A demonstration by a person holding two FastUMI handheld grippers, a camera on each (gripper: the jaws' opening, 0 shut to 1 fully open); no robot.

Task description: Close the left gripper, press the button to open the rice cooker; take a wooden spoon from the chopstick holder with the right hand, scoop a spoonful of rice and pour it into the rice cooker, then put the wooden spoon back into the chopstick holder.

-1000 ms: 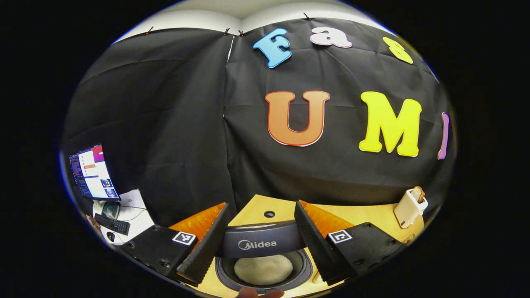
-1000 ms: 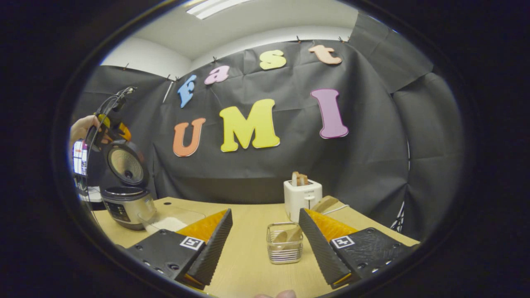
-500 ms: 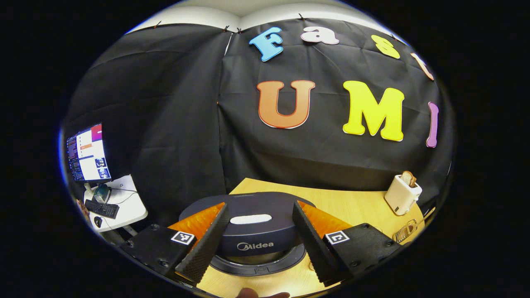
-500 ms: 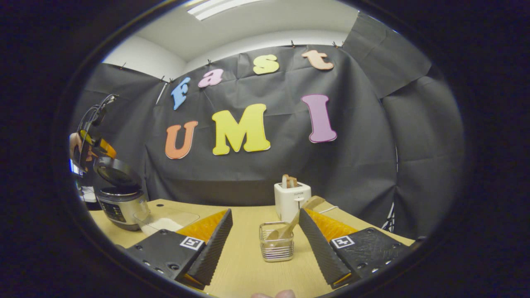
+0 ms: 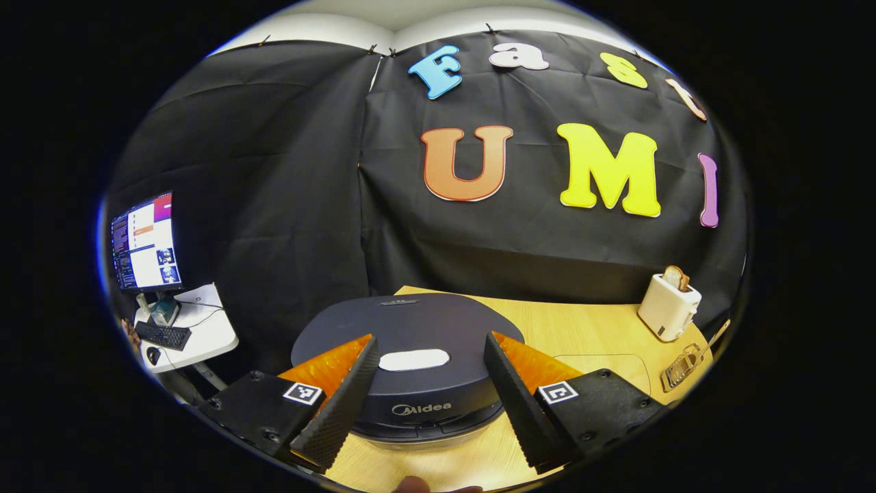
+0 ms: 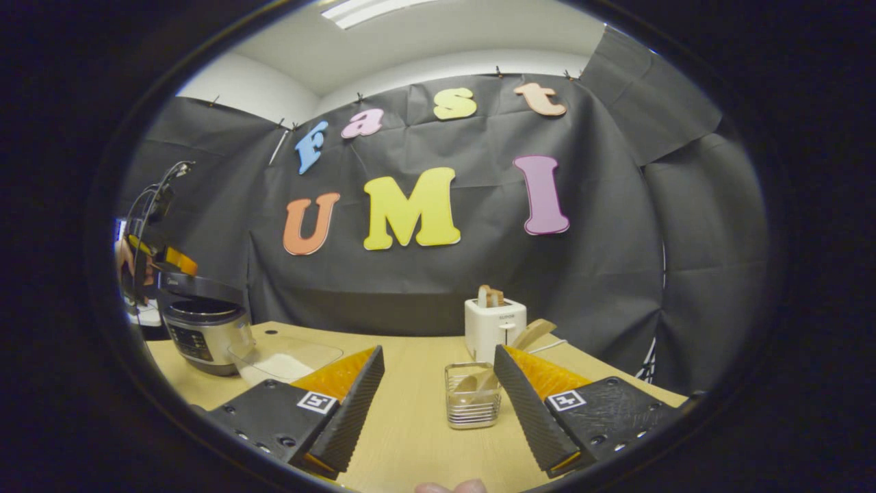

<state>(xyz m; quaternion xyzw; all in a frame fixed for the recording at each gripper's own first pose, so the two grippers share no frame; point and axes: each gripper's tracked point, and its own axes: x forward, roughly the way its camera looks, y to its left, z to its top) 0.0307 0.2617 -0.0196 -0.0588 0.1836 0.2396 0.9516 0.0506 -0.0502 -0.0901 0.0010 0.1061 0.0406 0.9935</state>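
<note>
Left gripper (image 5: pixel 428 397): fingers spread wide, holding nothing; rice cooker (image 5: pixel 408 363) lid lies between and just beyond them.
Right gripper (image 6: pixel 438 404): fingers wide apart, empty.
Wooden spoon (image 6: pixel 510 352): in chopstick holder (image 6: pixel 471 404), just ahead of the right fingers.
Long axis: handle leans up toward the right finger.
Handling: judged light, stiff, smooth; grip mid-handle above the holder rim.
Tabletop (image 6: pixel 410 438): carries all items.

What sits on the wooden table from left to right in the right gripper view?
Silver rice cooker with a dark lid → clear plastic tub of white rice → small wire chopstick holder → white toaster holding bread.
</note>
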